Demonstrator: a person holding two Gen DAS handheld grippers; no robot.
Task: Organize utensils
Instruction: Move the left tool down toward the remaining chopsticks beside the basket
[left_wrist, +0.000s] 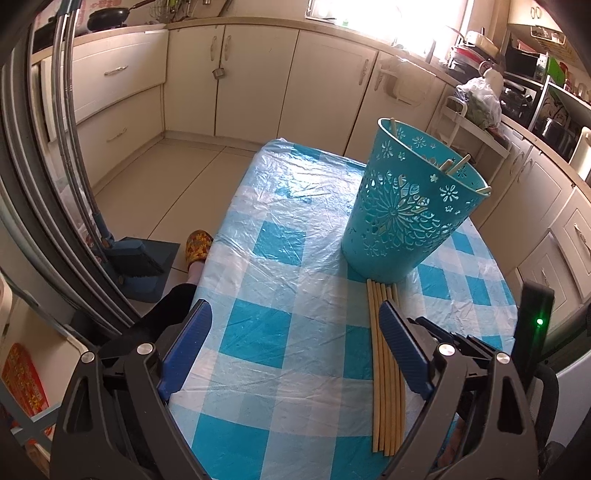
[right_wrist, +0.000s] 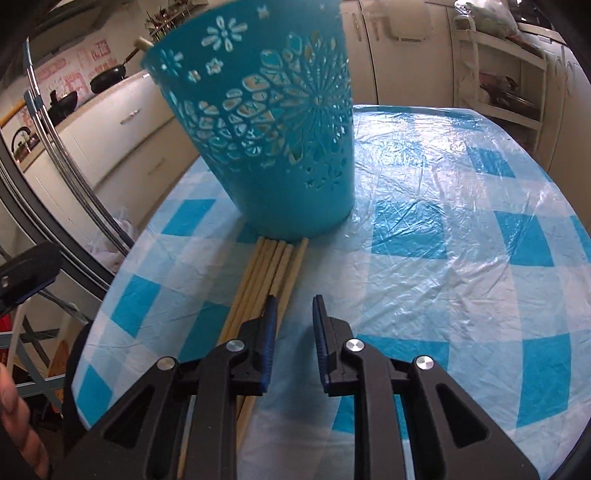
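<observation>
Nearest, the left gripper (left_wrist: 295, 314) hangs over the table's near-left side with its blue jaws wide apart and nothing between them. The right gripper (right_wrist: 293, 299) is low over the checked tablecloth (right_wrist: 424, 295), jaws a narrow gap apart and empty, just right of the chopsticks (right_wrist: 258, 284). These lie side by side in a flat row, their far ends at the foot of the teal cutout basket (right_wrist: 280, 155), possibly touching it. More sticks lean inside the basket. Right of it the cloth lies open to the rounded table edge. Beyond are cream cabinets (left_wrist: 258, 81) and a bright window.
</observation>
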